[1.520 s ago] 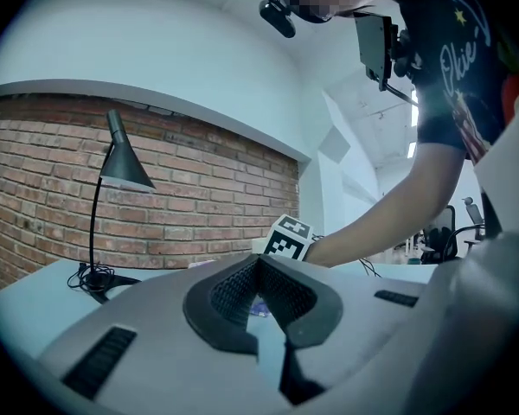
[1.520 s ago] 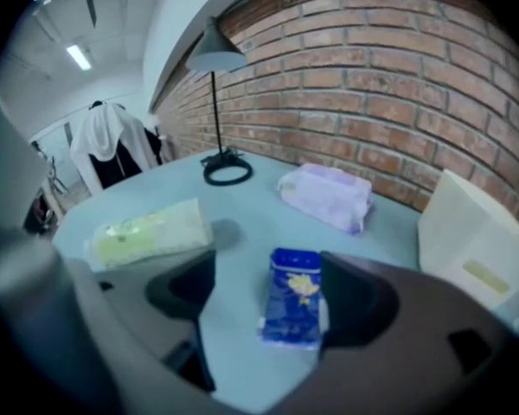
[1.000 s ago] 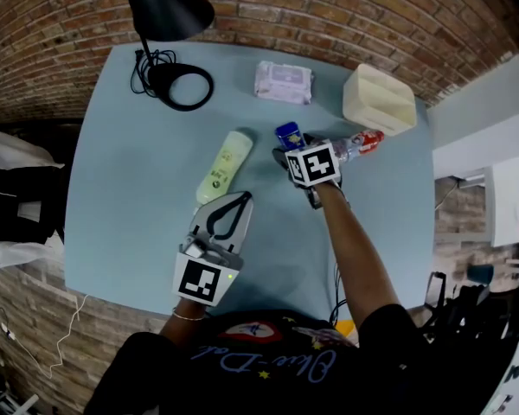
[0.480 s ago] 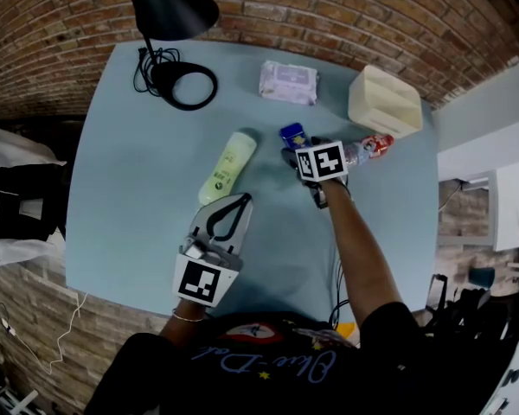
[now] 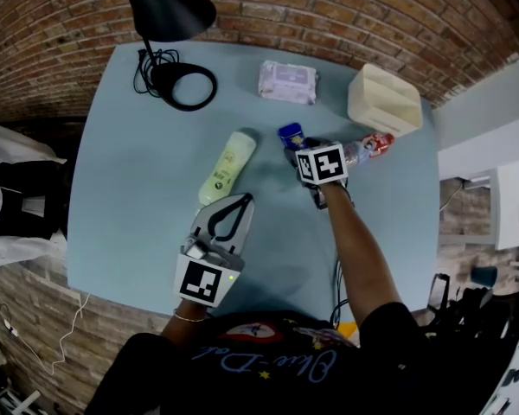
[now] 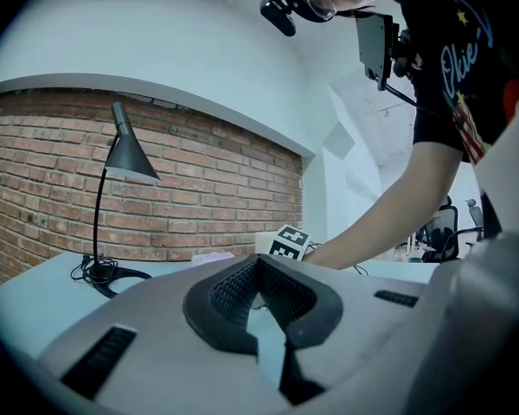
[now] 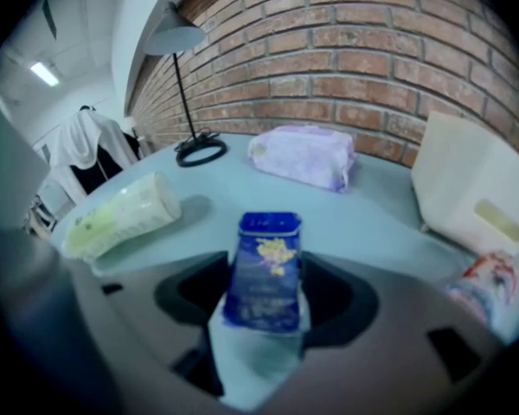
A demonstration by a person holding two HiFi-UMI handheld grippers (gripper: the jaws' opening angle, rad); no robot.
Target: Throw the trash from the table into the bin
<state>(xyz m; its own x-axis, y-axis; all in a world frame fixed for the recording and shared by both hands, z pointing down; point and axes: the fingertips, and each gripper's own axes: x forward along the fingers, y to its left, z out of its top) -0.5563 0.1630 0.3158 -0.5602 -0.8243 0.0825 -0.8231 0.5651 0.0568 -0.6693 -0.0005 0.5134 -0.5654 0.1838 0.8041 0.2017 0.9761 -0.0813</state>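
Note:
A small blue snack packet (image 5: 290,133) stands on the light blue table (image 5: 130,197). My right gripper (image 5: 295,149) reaches down over it. In the right gripper view the blue packet (image 7: 265,269) fills the gap of the right gripper (image 7: 264,294). The jaws have just been closing and both pads touch its sides. My left gripper (image 5: 245,200) hovers level near the front of the table, shut with nothing in it; its tips meet in the left gripper view (image 6: 258,263). No bin is in view.
A pale green bottle (image 5: 226,167) lies left of the packet. A crushed red-and-white plastic bottle (image 5: 368,147) lies to its right. A purple wipes pack (image 5: 288,81), a cream box (image 5: 381,99) and a black desk lamp (image 5: 183,85) stand along the brick wall.
The right gripper has shifted slightly to the right at the blue packet. The left gripper has stayed where it was.

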